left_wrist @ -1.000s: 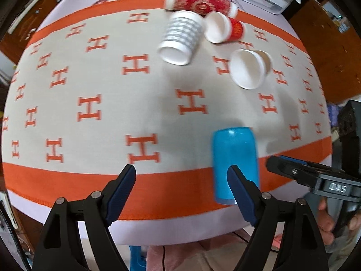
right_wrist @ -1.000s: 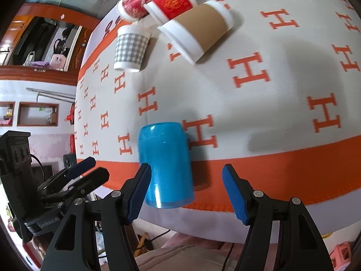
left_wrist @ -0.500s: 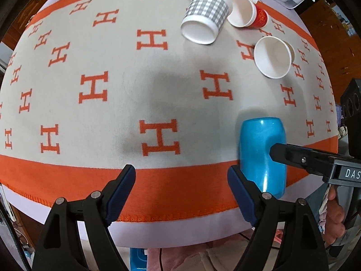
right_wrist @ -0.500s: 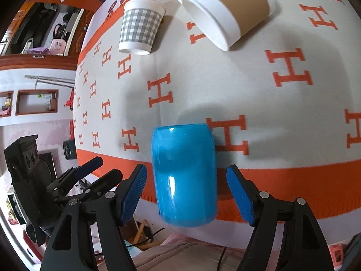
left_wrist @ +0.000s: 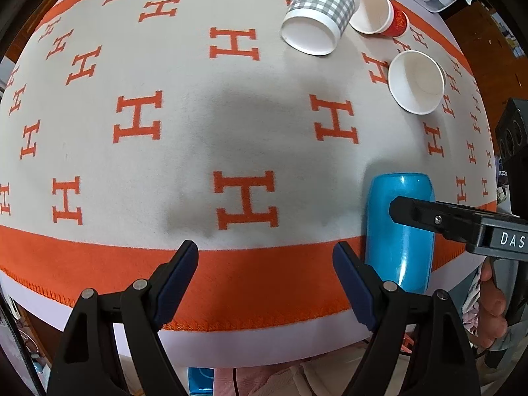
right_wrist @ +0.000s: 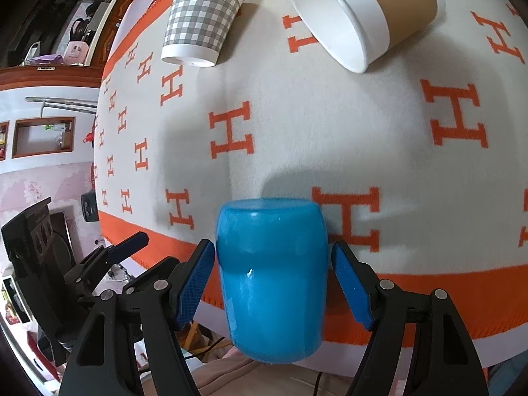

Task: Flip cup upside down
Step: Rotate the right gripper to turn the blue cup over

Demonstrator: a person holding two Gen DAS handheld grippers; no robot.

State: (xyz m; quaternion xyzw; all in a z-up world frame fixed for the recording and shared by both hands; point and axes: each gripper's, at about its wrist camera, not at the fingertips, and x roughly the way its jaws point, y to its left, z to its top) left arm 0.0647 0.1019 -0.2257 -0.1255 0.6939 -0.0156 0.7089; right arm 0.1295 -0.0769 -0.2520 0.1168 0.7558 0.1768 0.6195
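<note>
Straddling the blue cup at lower centre, the right gripper has its fingers wide, poised to close, then lift and invert.

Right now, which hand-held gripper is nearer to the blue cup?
Right. The right hand-held gripper has its open fingers on both sides of the blue cup. The left hand-held gripper stands open beside it, to its left.

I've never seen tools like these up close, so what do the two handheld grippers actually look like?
Both are black plastic frames with silver screws. The left gripper has dark navy pads on its jaws; the right gripper has brighter blue, textured pads. Seen from the left camera, the right one's grey body carries white letters "DAS".
</note>
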